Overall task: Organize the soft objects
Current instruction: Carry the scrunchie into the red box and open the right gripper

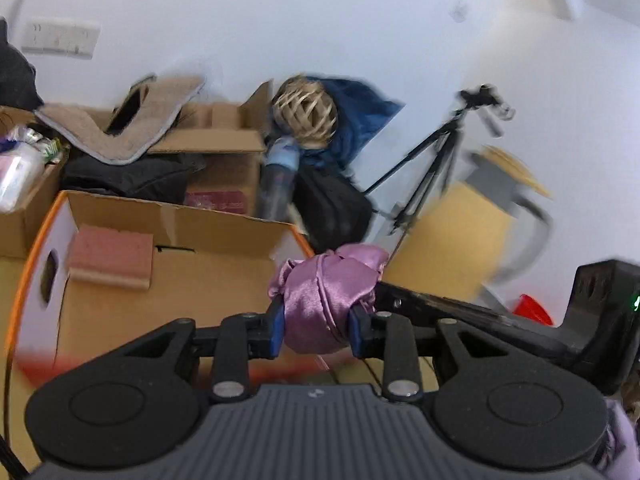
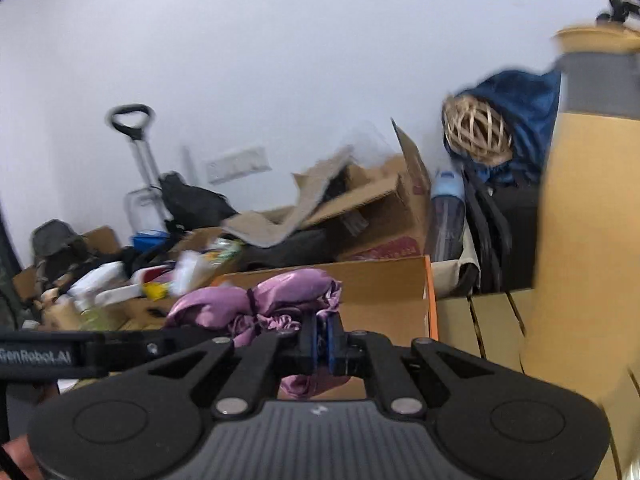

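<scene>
My left claw (image 1: 318, 326) is clamped on a bundle of shiny purple satin cloth (image 1: 328, 300); both blue pads (image 1: 277, 330) press into the fabric from either side, and the bundle bulges above and below them. My right claw (image 2: 322, 340) has its jaws drawn together on a thin fold of the same purple satin cloth (image 2: 256, 304), with the rest of the fabric bunched to the left of the jaws and a small portion hanging beneath them. A dark band cinches the cloth near its middle in the right wrist view. In that same view the left claw's arm crosses the lower left, so the two claws sit close beside each other, holding the cloth between them in the air.

Behind the cloth stands an open cardboard box with an orange edge (image 1: 172, 248); a pink sponge-like block (image 1: 110, 254) lies against its inner wall. Beyond it are further cardboard boxes (image 1: 224, 152), a beige mat (image 1: 132, 120) draped over them, a woven wicker ball (image 1: 306, 114) against blue fabric (image 1: 360, 116), a water bottle (image 1: 280, 176) and a black tripod (image 1: 436, 152). The background is motion-blurred, particularly the yellow and grey shape at right, which I cannot identify.
</scene>
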`<action>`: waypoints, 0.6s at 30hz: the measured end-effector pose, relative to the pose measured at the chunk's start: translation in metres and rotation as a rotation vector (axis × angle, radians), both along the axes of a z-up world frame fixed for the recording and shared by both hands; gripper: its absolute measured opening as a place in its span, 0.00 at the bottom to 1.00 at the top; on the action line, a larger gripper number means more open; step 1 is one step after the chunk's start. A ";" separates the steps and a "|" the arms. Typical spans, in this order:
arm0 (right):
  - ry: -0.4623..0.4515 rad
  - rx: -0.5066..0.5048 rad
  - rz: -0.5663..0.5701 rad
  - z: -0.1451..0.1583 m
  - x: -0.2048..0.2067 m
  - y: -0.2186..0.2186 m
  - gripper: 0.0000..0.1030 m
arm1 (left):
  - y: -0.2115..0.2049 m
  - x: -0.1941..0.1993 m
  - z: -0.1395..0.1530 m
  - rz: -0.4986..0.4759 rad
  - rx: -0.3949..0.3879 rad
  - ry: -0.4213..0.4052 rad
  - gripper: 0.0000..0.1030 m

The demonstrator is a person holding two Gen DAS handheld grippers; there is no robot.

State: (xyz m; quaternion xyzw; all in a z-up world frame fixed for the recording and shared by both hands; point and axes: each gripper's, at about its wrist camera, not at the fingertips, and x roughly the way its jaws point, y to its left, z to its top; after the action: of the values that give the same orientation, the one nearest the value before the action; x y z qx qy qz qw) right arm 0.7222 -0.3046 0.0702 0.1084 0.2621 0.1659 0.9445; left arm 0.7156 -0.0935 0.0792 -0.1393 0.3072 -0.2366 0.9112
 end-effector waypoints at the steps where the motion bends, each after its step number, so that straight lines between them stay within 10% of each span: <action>1: 0.031 -0.018 -0.015 -0.002 0.029 0.001 0.05 | -0.001 0.028 -0.005 0.027 0.002 0.027 0.30; 9: 0.232 -0.177 -0.170 -0.060 0.179 0.015 0.11 | -0.022 0.175 -0.072 0.046 0.141 0.143 0.45; 18: 0.179 -0.221 -0.162 -0.055 0.176 0.018 0.35 | -0.006 0.165 -0.058 0.092 0.163 0.120 0.61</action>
State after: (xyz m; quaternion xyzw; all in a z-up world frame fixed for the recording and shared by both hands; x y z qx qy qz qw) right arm 0.8985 -0.2867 0.0147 0.0389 0.3523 0.0491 0.9338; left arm 0.8807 -0.0995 0.0213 -0.0925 0.3726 -0.1600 0.9094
